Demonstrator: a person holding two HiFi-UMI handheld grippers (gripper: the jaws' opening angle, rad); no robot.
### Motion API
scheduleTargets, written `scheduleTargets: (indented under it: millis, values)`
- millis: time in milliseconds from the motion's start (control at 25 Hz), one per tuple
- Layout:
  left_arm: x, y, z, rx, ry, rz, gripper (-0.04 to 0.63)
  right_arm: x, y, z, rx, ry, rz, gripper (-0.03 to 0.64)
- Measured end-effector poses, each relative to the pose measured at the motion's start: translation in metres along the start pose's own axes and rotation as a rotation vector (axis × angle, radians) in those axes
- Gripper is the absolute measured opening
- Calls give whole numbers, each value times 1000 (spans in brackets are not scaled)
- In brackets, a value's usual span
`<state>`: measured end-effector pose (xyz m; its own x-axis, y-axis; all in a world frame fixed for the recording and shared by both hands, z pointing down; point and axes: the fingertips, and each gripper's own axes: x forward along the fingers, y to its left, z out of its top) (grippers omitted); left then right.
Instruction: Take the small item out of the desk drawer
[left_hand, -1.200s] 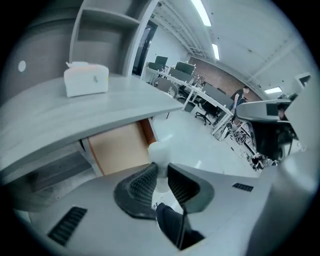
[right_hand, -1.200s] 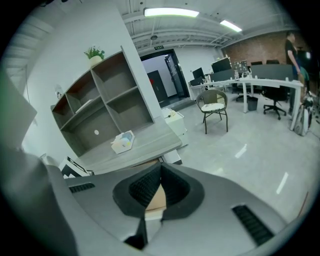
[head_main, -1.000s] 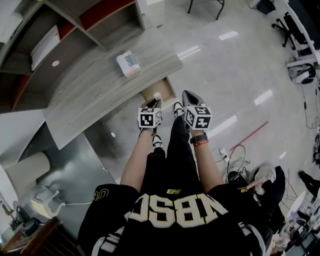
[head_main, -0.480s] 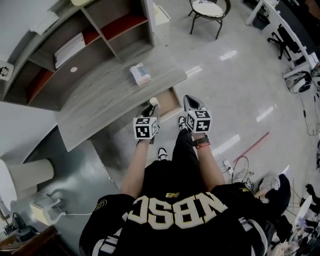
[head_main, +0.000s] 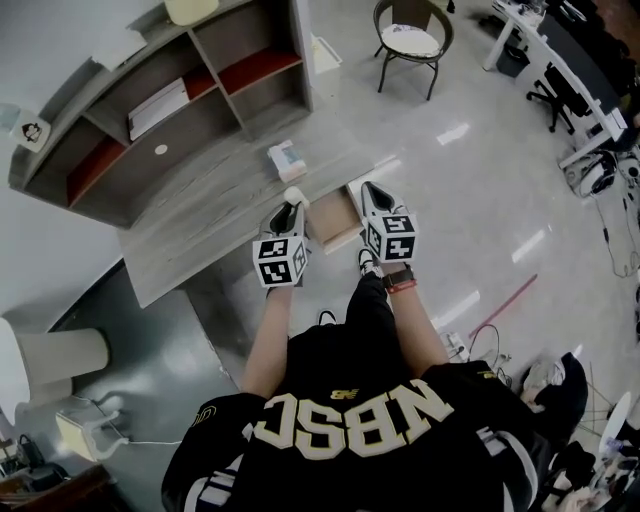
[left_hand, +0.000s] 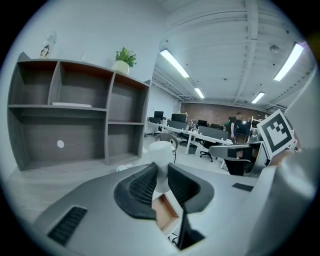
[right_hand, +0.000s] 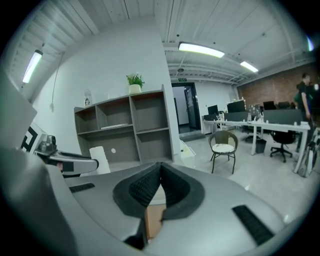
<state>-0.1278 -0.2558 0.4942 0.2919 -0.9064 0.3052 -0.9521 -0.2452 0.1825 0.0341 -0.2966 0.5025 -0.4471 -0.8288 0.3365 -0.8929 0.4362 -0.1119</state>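
The black shirt (head_main: 330, 470) carries large cream letters "NBSC" across its front. A small logo (head_main: 347, 382) sits just above them, too small to read. Nothing else is legible.

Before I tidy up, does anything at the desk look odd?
Only the drawer stands pulled out from under the desk. The left gripper holds a small white item in its jaws. Nothing spilled or damaged.

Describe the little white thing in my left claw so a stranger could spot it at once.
Find the grey desk with the shelf unit; its drawer hangs open at the front edge. Just beside it, the left claw grips a small white cylinder. Unlike the flat box lying on the desktop, it is plain white and held aloft.
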Motion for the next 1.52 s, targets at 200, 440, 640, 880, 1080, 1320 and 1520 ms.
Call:
scheduleTargets:
  millis: [200,440,640,880,1080,1320,1520]
  values:
    - [-20,9,33,32,-103,40,81,-12,14,37,-56,-78,-7,8]
    - [-49,27,72,110,-221,103,81,-31,24,72,-101,-168,-32,9]
    - [-69,35,97,121,-295,128,81,-48,30,93,-131,-236,-50,8]
    - [-74,34,99,123,-314,136,81,-54,39,95,-125,-242,-22,8]
    - [-75,27,87,114,-300,124,83,-55,37,83,-123,-219,-20,8]
    - [-68,23,79,130,-286,130,83,-54,26,68,-112,-193,-34,8]
    - [-35,31,69,124,-247,137,86,-26,13,58,-113,-165,-25,8]
